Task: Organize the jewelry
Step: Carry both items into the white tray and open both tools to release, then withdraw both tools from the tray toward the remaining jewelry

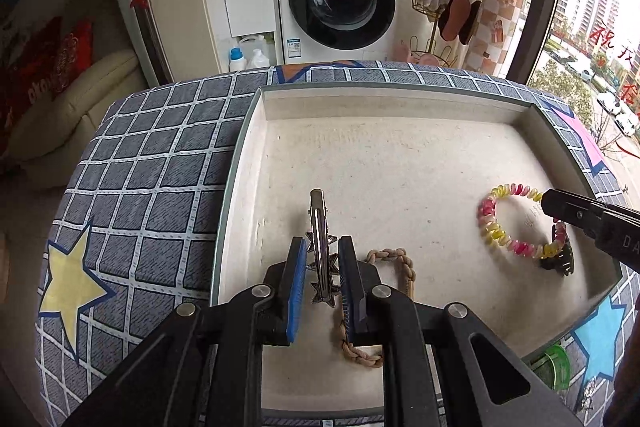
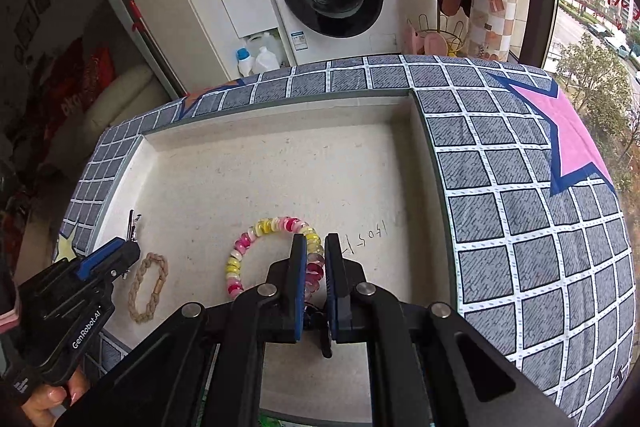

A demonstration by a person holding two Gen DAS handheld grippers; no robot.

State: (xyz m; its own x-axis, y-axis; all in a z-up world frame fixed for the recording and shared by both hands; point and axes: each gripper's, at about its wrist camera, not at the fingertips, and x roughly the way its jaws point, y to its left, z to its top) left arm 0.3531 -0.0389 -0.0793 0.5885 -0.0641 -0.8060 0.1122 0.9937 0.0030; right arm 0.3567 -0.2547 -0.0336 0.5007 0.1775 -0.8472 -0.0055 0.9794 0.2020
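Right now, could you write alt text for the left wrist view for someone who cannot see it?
The left gripper grips a silver metal hair clip with star shapes over a shallow white tray on a grey checked cloth. A beige braided hair tie lies beside it, a pink-and-yellow coiled bracelet further right.

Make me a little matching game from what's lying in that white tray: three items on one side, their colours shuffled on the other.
Things:
1. coiled hair tie
2. braided loop
3. star hair clip

Colours:
A. silver metal
B. pink and yellow
C. beige

Pairs: 1-B, 2-C, 3-A
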